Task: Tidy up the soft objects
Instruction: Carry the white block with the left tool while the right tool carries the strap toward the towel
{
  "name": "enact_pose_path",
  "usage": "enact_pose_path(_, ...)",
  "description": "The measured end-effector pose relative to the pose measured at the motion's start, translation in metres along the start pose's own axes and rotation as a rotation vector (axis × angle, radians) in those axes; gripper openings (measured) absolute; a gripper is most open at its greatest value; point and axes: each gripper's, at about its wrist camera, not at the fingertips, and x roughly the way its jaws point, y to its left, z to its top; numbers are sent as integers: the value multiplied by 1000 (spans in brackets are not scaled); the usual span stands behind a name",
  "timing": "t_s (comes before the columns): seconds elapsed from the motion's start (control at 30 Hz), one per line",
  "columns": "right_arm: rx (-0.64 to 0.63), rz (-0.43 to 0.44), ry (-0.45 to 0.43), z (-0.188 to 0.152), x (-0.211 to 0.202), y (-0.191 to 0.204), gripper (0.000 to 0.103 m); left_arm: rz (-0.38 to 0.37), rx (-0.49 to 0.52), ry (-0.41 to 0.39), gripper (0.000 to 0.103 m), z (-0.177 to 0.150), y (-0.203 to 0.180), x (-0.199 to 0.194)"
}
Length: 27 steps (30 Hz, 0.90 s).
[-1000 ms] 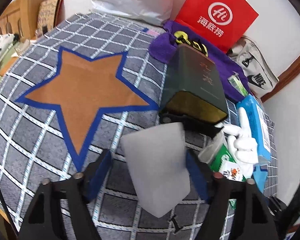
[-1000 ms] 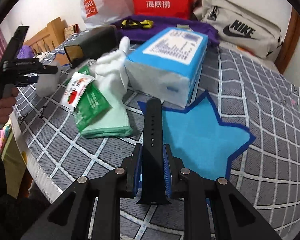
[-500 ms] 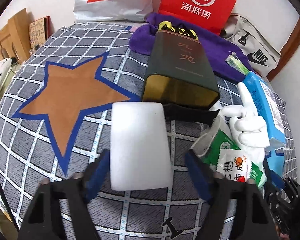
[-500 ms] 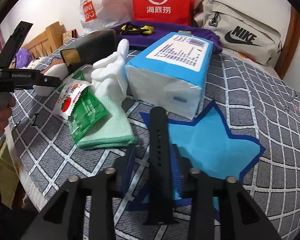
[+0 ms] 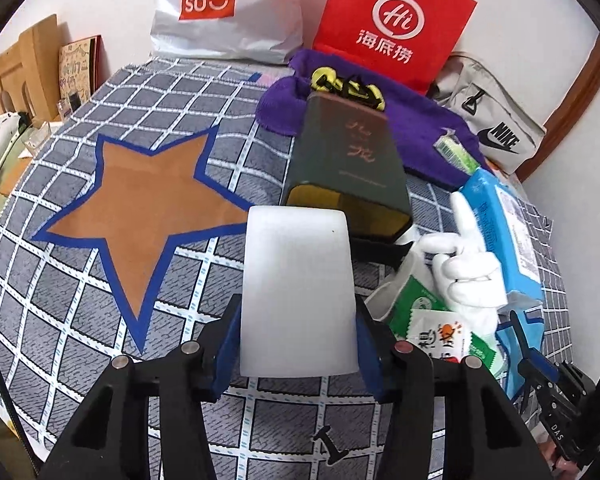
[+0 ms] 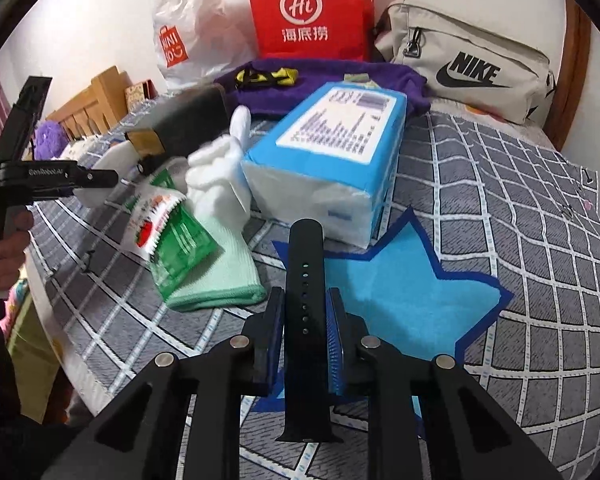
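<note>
My left gripper [image 5: 298, 344] is shut on a white foam block [image 5: 296, 292] and holds it above the checked cloth, just right of the orange star [image 5: 140, 216]. My right gripper [image 6: 304, 328] is shut on a black watch strap [image 6: 305, 320] over the near-left point of the blue star [image 6: 404, 300]. A white glove [image 6: 220, 176], a green cloth [image 6: 220, 276], green snack packets [image 6: 172, 236] and a blue tissue pack [image 6: 332, 160] lie between the two stars. The left gripper also shows at the left of the right wrist view [image 6: 56, 178].
A dark green box [image 5: 348, 176] lies behind the foam block. A purple towel [image 5: 420, 128], a red paper bag [image 5: 388, 24], a white Miniso bag [image 5: 220, 8] and a beige Nike bag [image 6: 468, 68] sit along the wall. The bed edge is at near left.
Both grippers closed: the left on the foam block, which was loose between open fingers, and the right on the watch strap after briefly opening half a second ago.
</note>
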Motion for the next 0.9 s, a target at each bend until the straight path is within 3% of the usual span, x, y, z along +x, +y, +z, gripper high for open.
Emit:
enact_pose_path(0.27,-14,70,-62,15,-27,3,20,-8,21,-37,48,11,-5,-23)
enact_pose_path(0.9,22,14,-140,93,-36,-12,20,-28,36,-93,48,51,-21,-47)
